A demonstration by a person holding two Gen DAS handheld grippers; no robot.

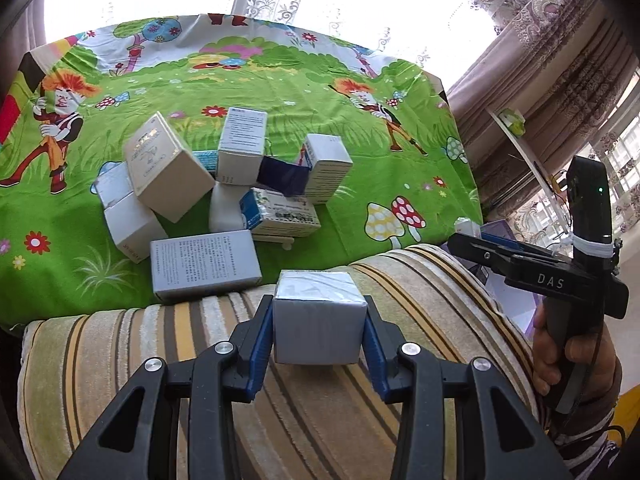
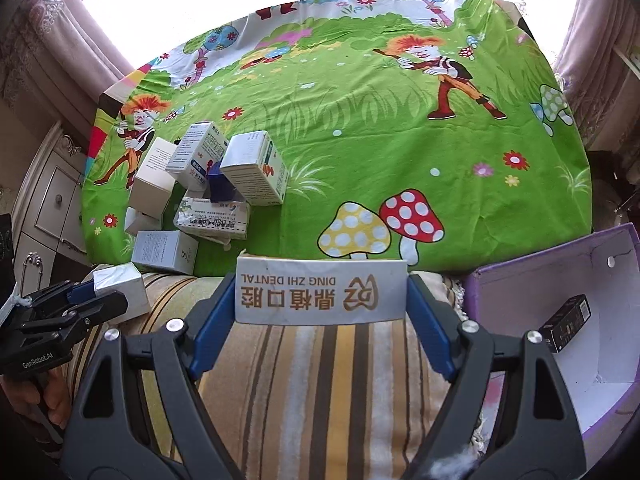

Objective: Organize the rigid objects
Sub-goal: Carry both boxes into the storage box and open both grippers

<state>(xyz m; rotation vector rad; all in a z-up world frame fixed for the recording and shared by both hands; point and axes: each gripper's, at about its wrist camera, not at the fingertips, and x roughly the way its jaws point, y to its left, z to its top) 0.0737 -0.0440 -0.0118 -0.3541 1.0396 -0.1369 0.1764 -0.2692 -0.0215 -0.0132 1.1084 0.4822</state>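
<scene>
Holding a small grey-white cube box (image 1: pixel 319 316), the left hand-held gripper (image 1: pixel 319 330) has its blue pads pressed on the box's two side faces; the box sits at lower centre of the left wrist view, above a striped cushion (image 1: pixel 320 412). Judgement: thin cardboard, light, stiff at the edges but liable to dent mid-panel if squeezed; the glossy wrap looks slippery. Best hold is low on opposite flat faces, as now.

The right hand-held gripper (image 2: pixel 320 300) is closed on a flat white box printed "DING ZHI DENTAL" (image 2: pixel 320 294), held by its two short ends, at centre of the right wrist view. Judgement: wide and shallow, so it could twist between the pads; light, rigid enough.

The rest of the pile of boxes (image 1: pixel 224 188) lies jumbled at centre left of the left wrist view on the cartoon-print bedsheet (image 1: pixel 360 168), some leaning on others: a cream box (image 1: pixel 168 172) tilted on top, a grey box with printed text (image 1: pixel 204 264) nearest the cushion, a dark blue box (image 1: pixel 282 176) wedged in the middle. Judgement: pulling a lower box may topple the leaning ones.

View differences: only the right wrist view shows the purple open box (image 2: pixel 560 320) at lower right, white inside, with a small black box (image 2: pixel 566 322) lying in it. It also shows the left hand-held gripper from the side at lower left. The left wrist view shows the purple box only as a sliver behind the right hand-held gripper at right, and its interior is hidden.
</scene>
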